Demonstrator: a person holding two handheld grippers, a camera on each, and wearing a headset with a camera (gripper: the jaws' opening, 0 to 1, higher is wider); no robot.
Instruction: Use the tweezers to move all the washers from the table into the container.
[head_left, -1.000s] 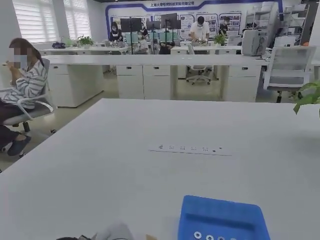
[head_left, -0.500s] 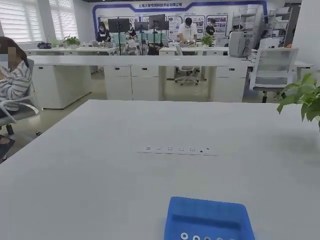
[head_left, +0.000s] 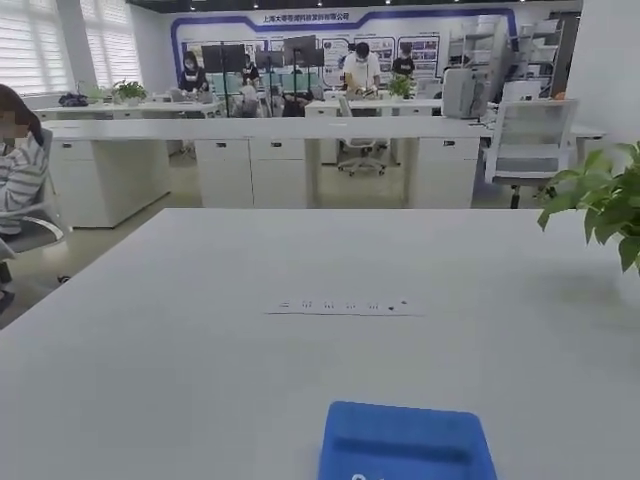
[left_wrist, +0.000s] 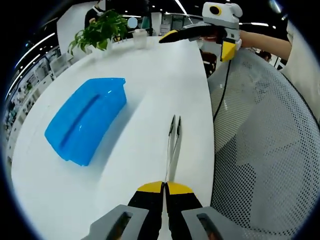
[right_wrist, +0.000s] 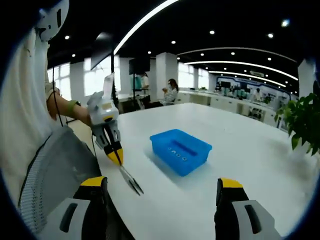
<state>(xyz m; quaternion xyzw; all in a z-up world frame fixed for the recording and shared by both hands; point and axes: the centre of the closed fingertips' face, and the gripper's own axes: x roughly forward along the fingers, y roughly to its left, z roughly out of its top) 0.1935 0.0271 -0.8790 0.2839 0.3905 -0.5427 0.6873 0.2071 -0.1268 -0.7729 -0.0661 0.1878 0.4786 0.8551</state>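
Note:
The blue container (head_left: 405, 440) sits at the near edge of the white table (head_left: 200, 350); it also shows in both gripper views (left_wrist: 85, 125) (right_wrist: 180, 150), with several washers (right_wrist: 177, 152) on its floor. My left gripper (left_wrist: 165, 186) is shut on metal tweezers (left_wrist: 173, 145), whose closed tips point along the table's front edge, beside the container. The left gripper (right_wrist: 116, 156) and its tweezers (right_wrist: 131, 181) hang low over the table edge. My right gripper (right_wrist: 161, 187) is open and holds nothing; it hovers further along that edge (left_wrist: 200, 42).
A recessed socket strip (head_left: 340, 307) lies mid-table. A potted plant (head_left: 600, 200) stands at the table's right side. A mesh chair back (left_wrist: 265, 150) presses against the front edge. Beyond the table are office desks with seated people.
The head camera has swung and tilted up, so the container sits lower in the picture and its washers have left the frame. Nothing on the table has moved.

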